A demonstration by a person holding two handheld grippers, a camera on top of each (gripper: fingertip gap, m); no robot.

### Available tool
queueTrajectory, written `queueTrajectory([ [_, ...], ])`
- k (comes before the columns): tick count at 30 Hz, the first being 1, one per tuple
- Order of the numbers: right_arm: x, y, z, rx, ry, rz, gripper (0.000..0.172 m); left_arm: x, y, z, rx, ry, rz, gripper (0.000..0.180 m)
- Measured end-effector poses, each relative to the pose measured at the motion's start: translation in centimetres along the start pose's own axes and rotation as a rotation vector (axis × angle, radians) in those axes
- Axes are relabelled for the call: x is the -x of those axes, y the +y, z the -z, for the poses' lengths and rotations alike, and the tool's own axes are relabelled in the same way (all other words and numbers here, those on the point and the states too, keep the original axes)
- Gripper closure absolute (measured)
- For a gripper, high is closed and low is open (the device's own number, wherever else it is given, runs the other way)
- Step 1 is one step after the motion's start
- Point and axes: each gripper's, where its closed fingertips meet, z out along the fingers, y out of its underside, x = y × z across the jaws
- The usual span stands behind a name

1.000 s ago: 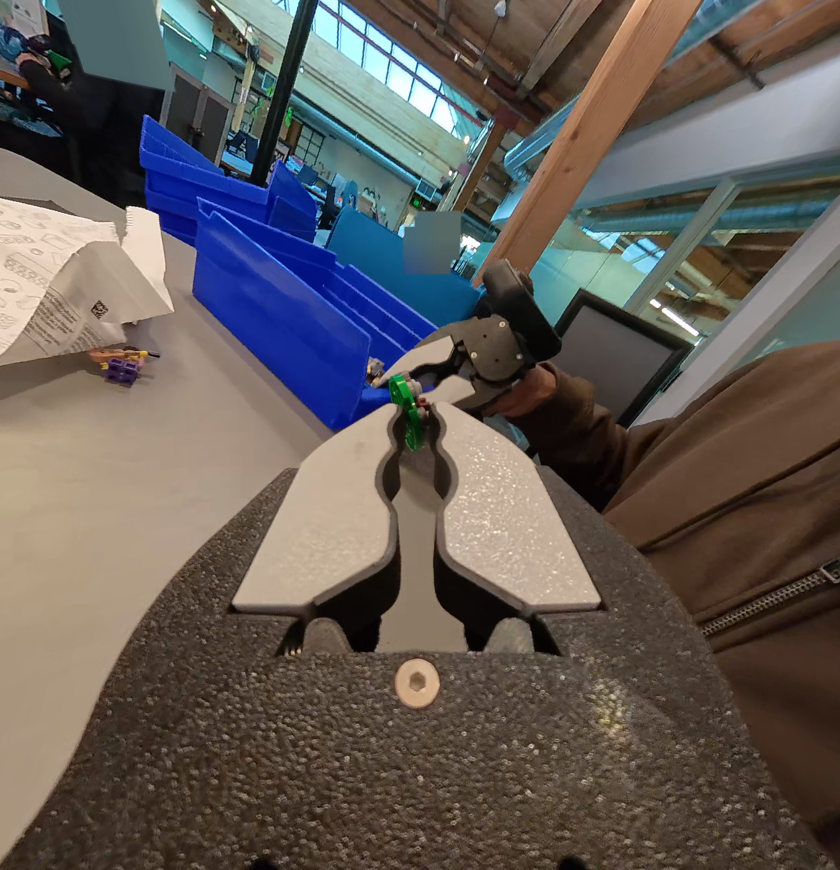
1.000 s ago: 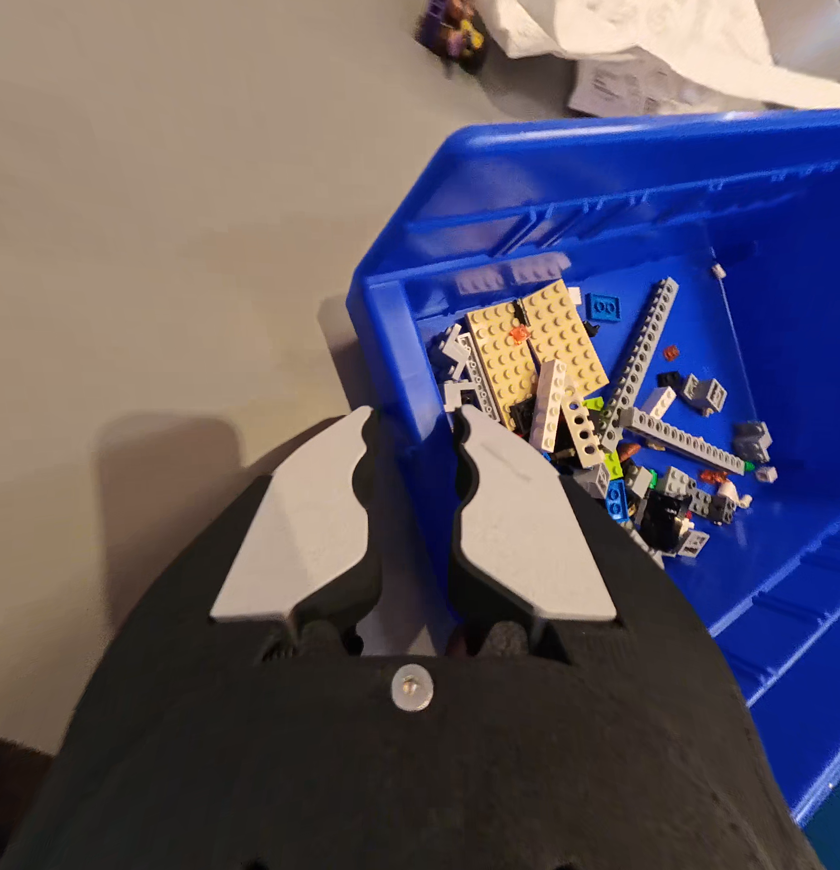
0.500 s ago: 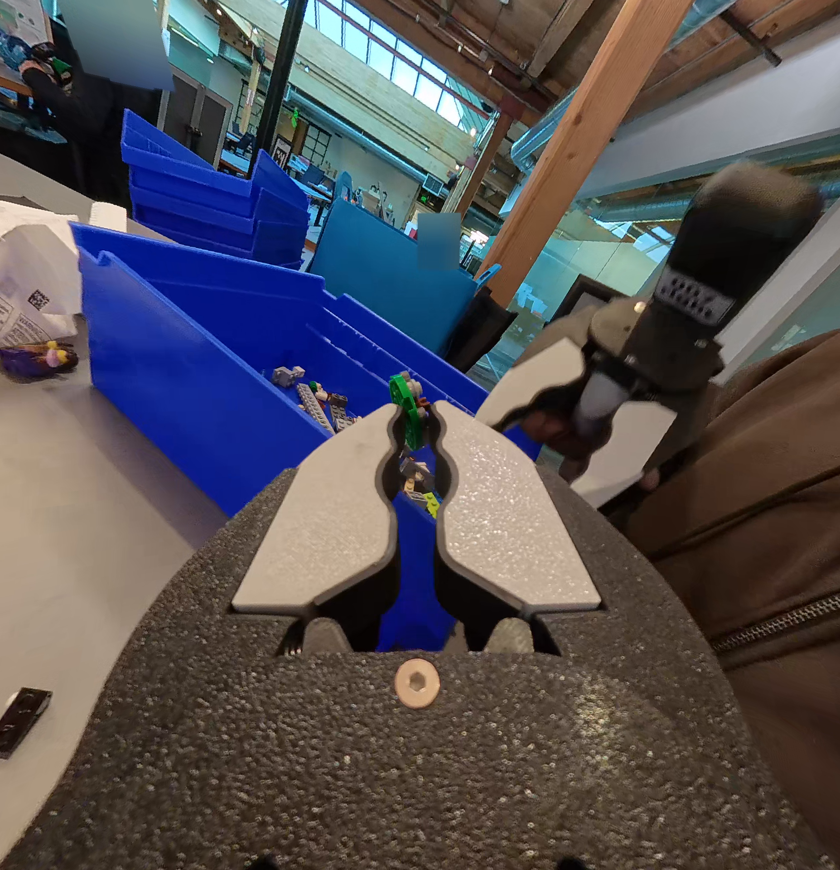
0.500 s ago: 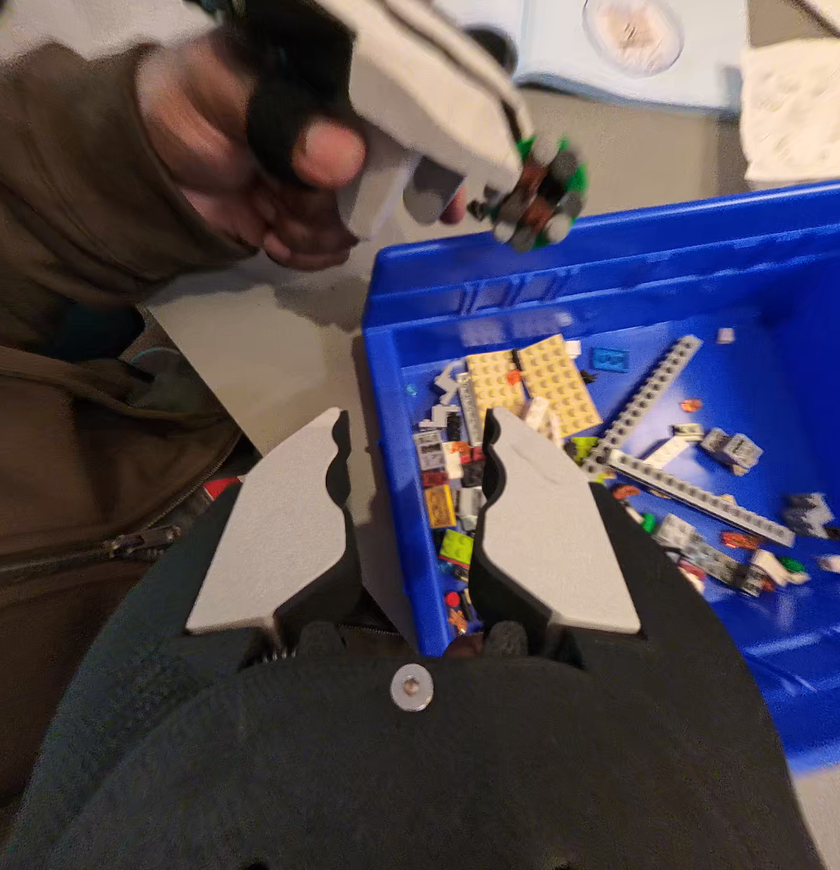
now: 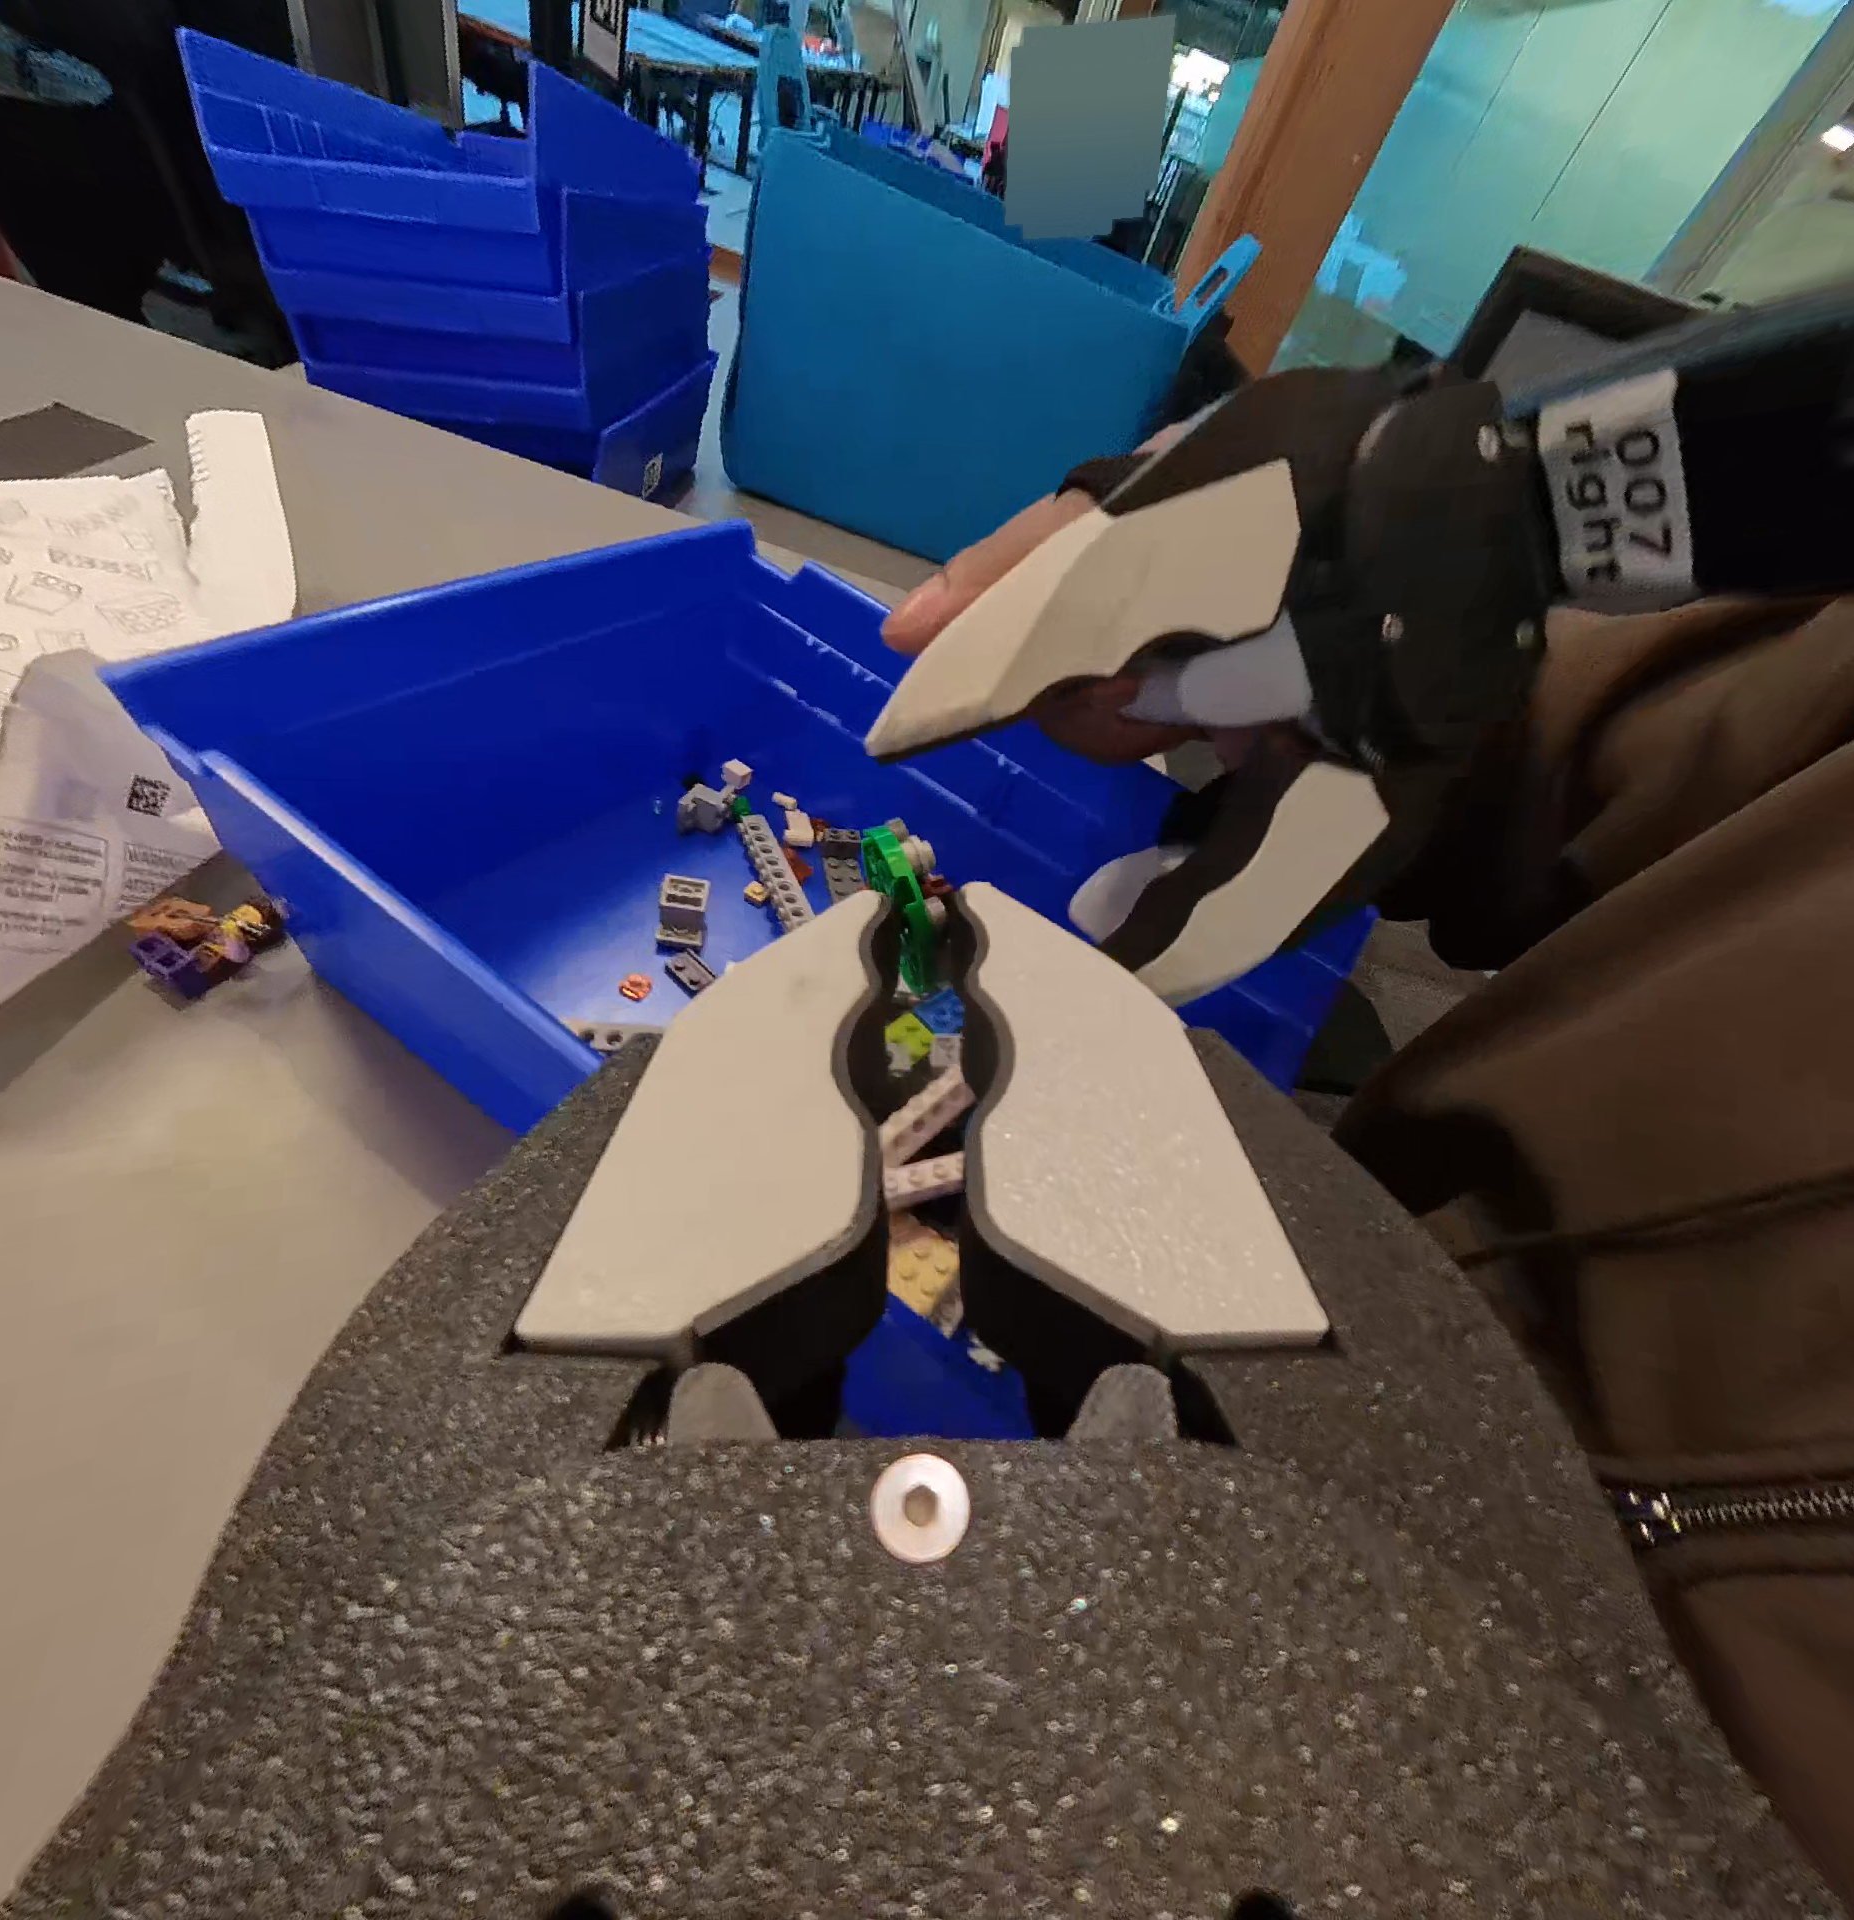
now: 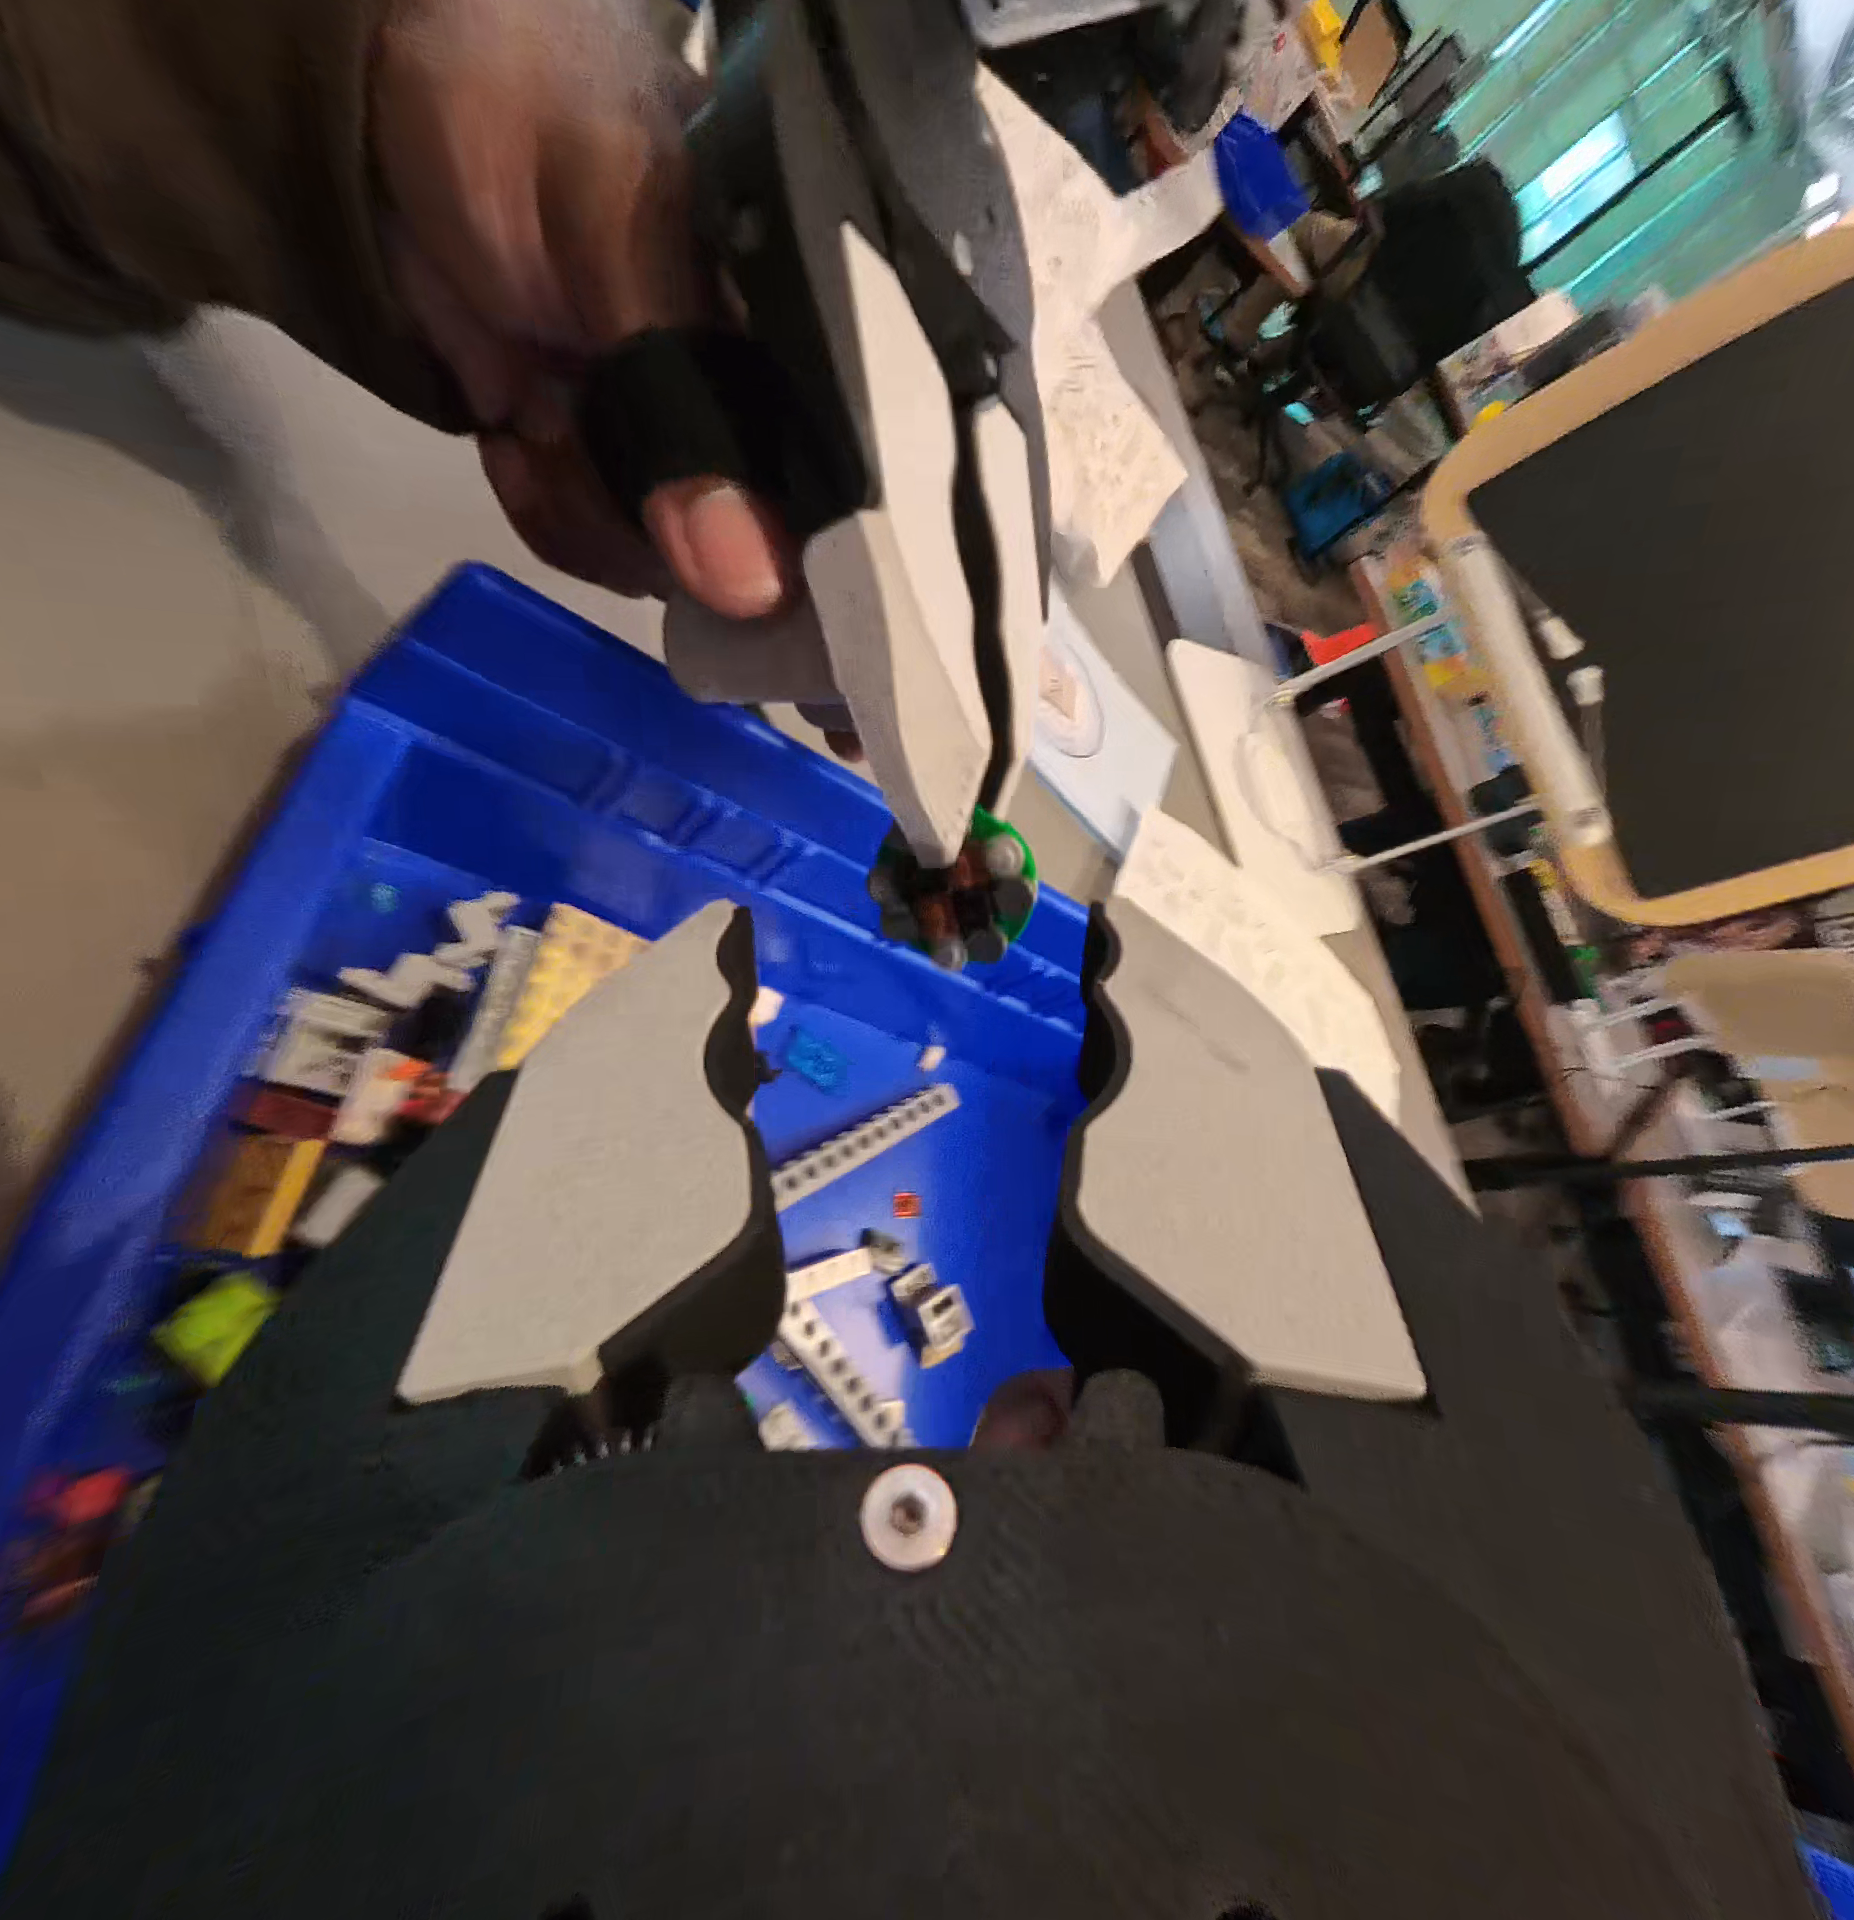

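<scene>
The left tool (image 5: 925, 914) is nearly closed, its fingertips pinching a small green round plate (image 5: 899, 904) with grey and brown studs on one face, held edge-on above a blue plastic bin (image 5: 403, 831). The right tool (image 6: 907, 940) stands wide open with nothing between its fingers, just beside the plate and over the same bin. Loose building bricks (image 5: 767, 873) litter the bin floor: grey beams, tan plates, small blue and lime pieces. On the grey worktop (image 5: 175, 1195) left of the bin lie printed paper sheets (image 5: 61, 582) and a small purple brick figure (image 5: 201, 935). Stacked blue bins (image 5: 445, 260) stand behind.
</scene>
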Motion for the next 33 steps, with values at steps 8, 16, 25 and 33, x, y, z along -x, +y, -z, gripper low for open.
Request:
queueTrajectory([
  [8, -4.7, 2.9, -1.8, -0.020, 0.213, 0.059, 0.126, 2.2, -2.3, -3.2, 0.036, 0.074, 0.101, 0.172],
  [16, -6.7, 6.2, -3.5, 0.090, 0.245, 0.065, 0.134, 5.3, -2.3, -5.1, 0.029, 0.062, 0.186, 0.172],
  [25, -6.8, 6.1, -3.4, 0.098, 0.286, 0.098, 0.134, 5.3, -2.5, -4.9, -0.025, 0.060, 0.237, 0.172],
  [33, -7.1, 6.6, -3.1, 0.180, 0.375, 0.288, 0.134, 5.4, -2.3, -5.0, -0.004, 0.034, 0.228, 0.175],
])
